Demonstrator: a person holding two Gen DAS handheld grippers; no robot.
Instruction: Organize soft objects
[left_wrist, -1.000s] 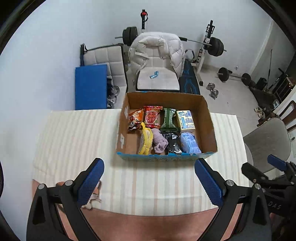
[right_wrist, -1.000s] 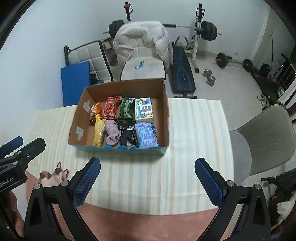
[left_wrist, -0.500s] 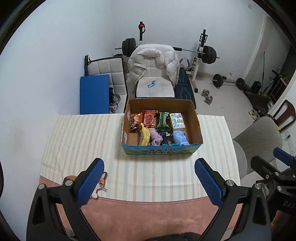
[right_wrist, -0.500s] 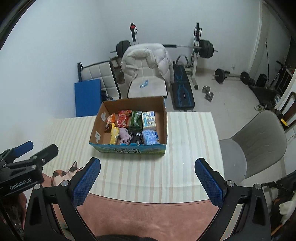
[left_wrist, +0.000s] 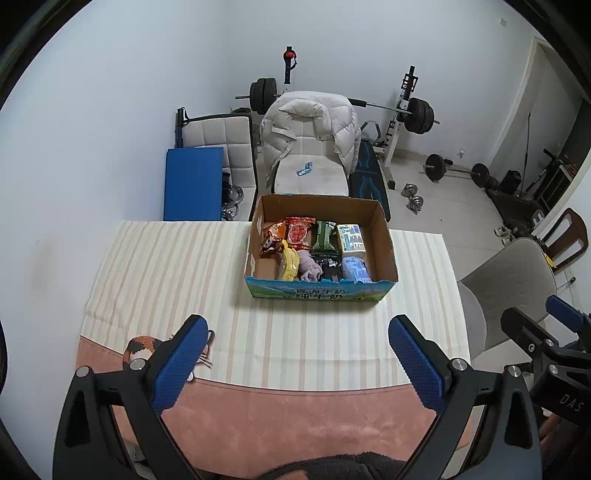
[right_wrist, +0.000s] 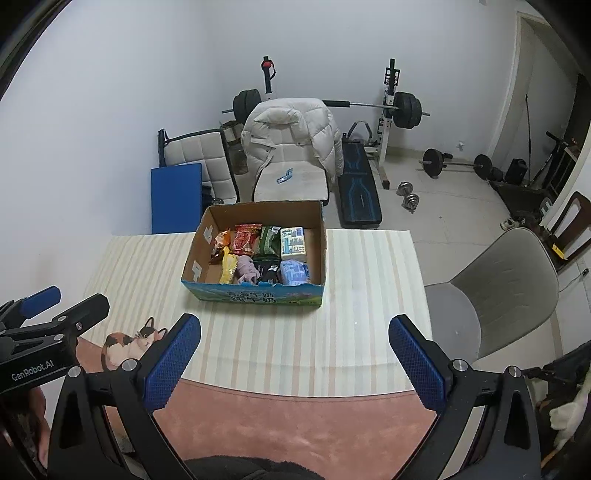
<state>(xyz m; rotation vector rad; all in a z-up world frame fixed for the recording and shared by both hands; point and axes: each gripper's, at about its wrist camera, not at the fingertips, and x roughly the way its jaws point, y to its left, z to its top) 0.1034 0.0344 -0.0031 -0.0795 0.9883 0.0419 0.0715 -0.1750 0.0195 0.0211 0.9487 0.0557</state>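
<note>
Nearest the cameras, the left gripper (left_wrist: 297, 360) and right gripper (right_wrist: 293, 360) are hanging over the near edge of the table (left_wrist: 166, 266), each with its blue-padded fingers spread wide apart and gripping nothing. Just beyond them, a striped cloth (right_wrist: 369, 295) is covering the tabletop. Farther out, toward the far edge, a cardboard box (left_wrist: 386, 243) is sitting on the cloth, holding the soft objects (left_wrist: 316, 249): snack packets and pouches packed side by side. Behind the table, a white jacket (right_wrist: 291, 129) is draping over a chair.
</note>
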